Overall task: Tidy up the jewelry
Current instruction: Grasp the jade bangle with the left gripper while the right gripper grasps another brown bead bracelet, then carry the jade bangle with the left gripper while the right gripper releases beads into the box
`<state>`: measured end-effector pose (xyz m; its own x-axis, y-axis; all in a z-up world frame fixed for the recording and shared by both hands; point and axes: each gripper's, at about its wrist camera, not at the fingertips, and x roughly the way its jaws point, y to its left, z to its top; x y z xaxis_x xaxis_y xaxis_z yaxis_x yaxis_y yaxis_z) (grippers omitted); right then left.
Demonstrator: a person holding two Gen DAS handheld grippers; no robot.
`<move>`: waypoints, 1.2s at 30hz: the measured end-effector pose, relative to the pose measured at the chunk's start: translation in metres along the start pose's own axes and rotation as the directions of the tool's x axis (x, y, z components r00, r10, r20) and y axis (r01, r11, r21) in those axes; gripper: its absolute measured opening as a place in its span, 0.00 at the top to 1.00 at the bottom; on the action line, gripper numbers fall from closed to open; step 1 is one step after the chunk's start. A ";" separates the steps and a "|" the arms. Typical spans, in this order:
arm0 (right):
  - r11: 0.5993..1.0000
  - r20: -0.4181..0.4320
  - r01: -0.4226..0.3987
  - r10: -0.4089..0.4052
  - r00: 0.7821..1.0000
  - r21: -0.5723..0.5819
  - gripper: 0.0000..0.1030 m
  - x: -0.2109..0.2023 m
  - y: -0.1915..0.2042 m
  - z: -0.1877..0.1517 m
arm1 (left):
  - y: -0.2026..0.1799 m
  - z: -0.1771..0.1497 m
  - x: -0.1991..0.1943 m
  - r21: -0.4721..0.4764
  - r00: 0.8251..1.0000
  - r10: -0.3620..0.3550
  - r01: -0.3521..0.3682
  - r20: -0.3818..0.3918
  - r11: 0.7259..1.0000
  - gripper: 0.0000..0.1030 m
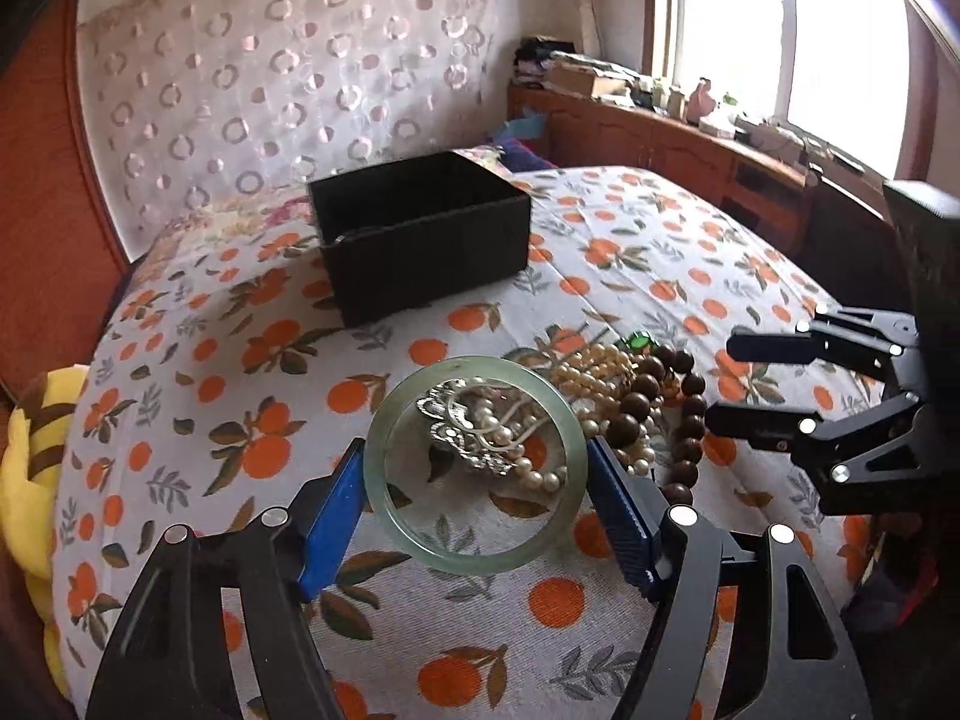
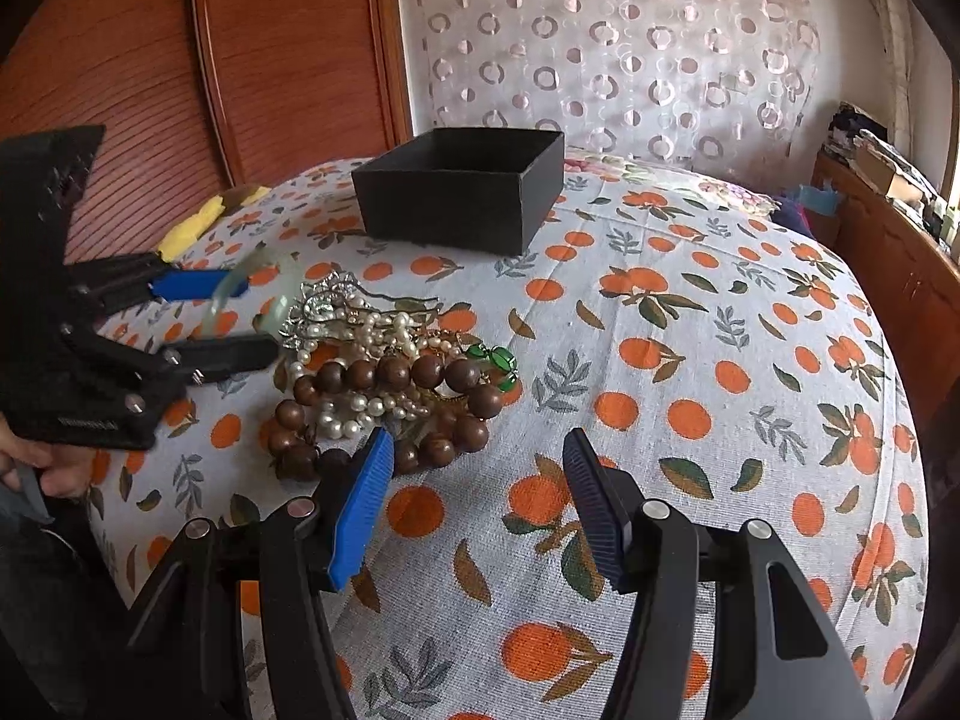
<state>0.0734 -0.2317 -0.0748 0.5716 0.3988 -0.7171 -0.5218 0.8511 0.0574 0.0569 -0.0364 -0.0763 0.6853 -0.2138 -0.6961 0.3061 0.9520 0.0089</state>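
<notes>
Bright window (image 1: 732,18) glare, fisheye-bent edges

— What is looking glossy here?
— The pale green bangle (image 1: 474,564) is shining like smooth glass, the brown beads (image 2: 393,373) like polished wood.
— And matt?
— The black box (image 2: 462,192) and the woven printed bedcover (image 2: 690,360).

Both wrist views look close across the bed (image 1: 540,612), sharing the jewelry heap (image 2: 390,378).

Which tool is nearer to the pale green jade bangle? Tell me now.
Left. The left tool holds the pale green jade bangle between its blue pads, lifted over the jewelry pile. The right tool sits open and empty on the far side of the brown wooden bead bracelet.
</notes>
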 end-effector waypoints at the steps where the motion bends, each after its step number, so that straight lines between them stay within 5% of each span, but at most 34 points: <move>1: 1.000 -0.003 -0.002 0.002 1.000 -0.003 0.41 0.000 0.000 0.001 | 0.002 0.000 -0.002 -0.009 1.000 0.002 -0.002 0.006 1.000 0.33; 10: 1.000 -0.026 0.001 -0.002 1.000 -0.026 0.69 0.010 -0.002 0.020 | 0.014 0.000 -0.014 -0.061 0.999 0.013 -0.010 0.043 0.998 0.33; 19: 1.000 -0.065 -0.027 0.026 0.998 -0.014 0.71 0.023 -0.005 0.021 | 0.017 -0.002 -0.016 -0.069 0.999 0.010 -0.006 0.048 0.998 0.33; 25: 0.997 -0.082 -0.076 0.075 0.994 -0.016 0.86 0.026 -0.004 0.022 | 0.023 -0.002 -0.019 -0.092 0.998 0.012 -0.006 0.062 0.996 0.33; 36: 0.997 0.064 -0.055 0.058 0.996 -0.053 0.86 -0.020 0.007 0.051 | 0.032 0.021 -0.029 -0.089 0.993 0.006 0.005 0.122 0.996 0.33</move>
<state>0.0905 -0.2162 -0.0245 0.5795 0.4685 -0.6668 -0.5849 0.8089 0.0600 0.0609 -0.0046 -0.0411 0.7625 -0.2332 -0.6035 0.2491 0.9667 -0.0588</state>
